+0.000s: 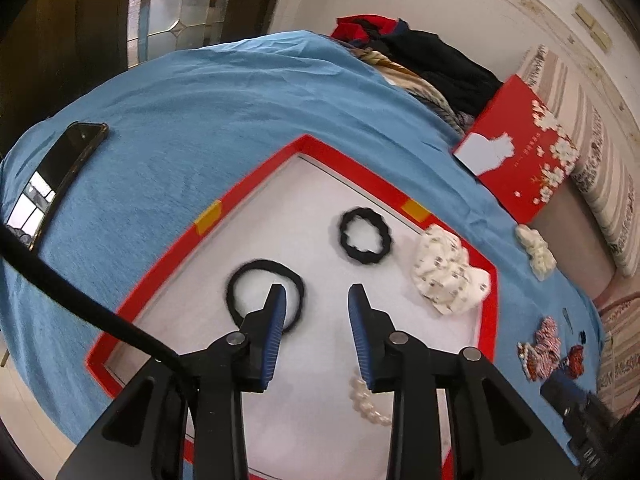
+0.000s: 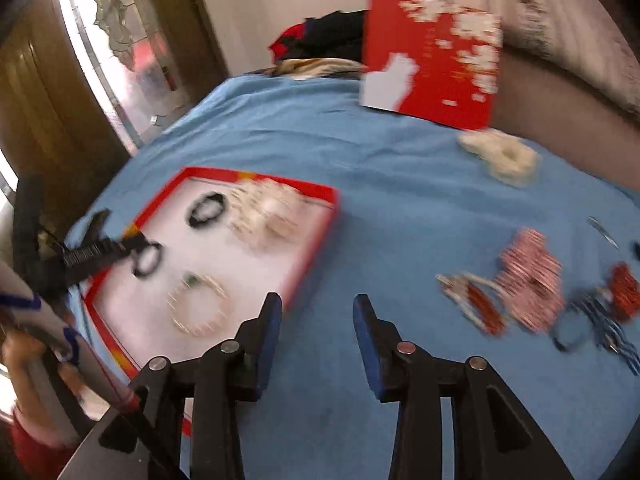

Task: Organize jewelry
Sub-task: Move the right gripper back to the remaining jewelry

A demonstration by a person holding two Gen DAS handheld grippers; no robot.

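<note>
**Hair ties and bracelet in the red tray**

The red-rimmed tray [image 1: 248, 188] with a white lining lay on the blue-covered surface [image 1: 200, 120]. Inside it were a thin black hair tie [image 1: 298, 280], a wavy black scrunchie [image 1: 365, 240], a cream patterned scrunchie [image 1: 450, 276] and a pearl bracelet [image 2: 198, 308]. The left hand-held gripper [image 1: 318, 294] hovered over the lining, jaws wide and empty. The right hand-held gripper [image 2: 318, 304] was over the cloth beside the tray, likewise wide and empty. More pieces [image 2: 528, 284] lay loose on the cloth, blurred.
</note>
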